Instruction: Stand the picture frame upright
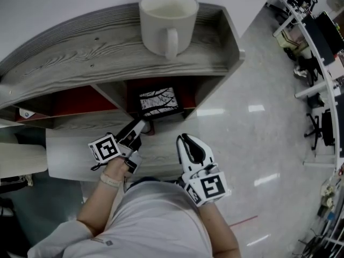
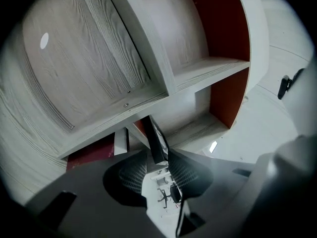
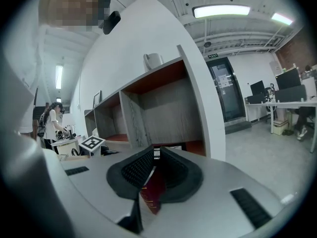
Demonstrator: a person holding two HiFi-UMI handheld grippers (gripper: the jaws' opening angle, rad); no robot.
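Observation:
The black picture frame (image 1: 158, 101), with a print of bare branches, stands on its lower edge in the lower middle compartment of the grey wood shelf unit (image 1: 80, 52), face tilted a little back. My left gripper (image 1: 141, 127) is at its lower left corner. In the left gripper view the frame (image 2: 154, 133) shows edge-on between the jaws of the left gripper (image 2: 157, 153), which stand wide and open, with the pads not pressing on it. My right gripper (image 1: 184, 140) hangs to the right, short of the shelf. Its jaws (image 3: 156, 155) are shut with nothing held.
A white mug (image 1: 167, 20) sits on the shelf top, above the frame's compartment. Red panels back the compartments (image 2: 228, 29). A pale board (image 1: 70, 155) runs under the grippers. Glossy floor lies to the right, with desks and chairs (image 1: 317, 47) beyond. A person (image 3: 51, 123) stands far off.

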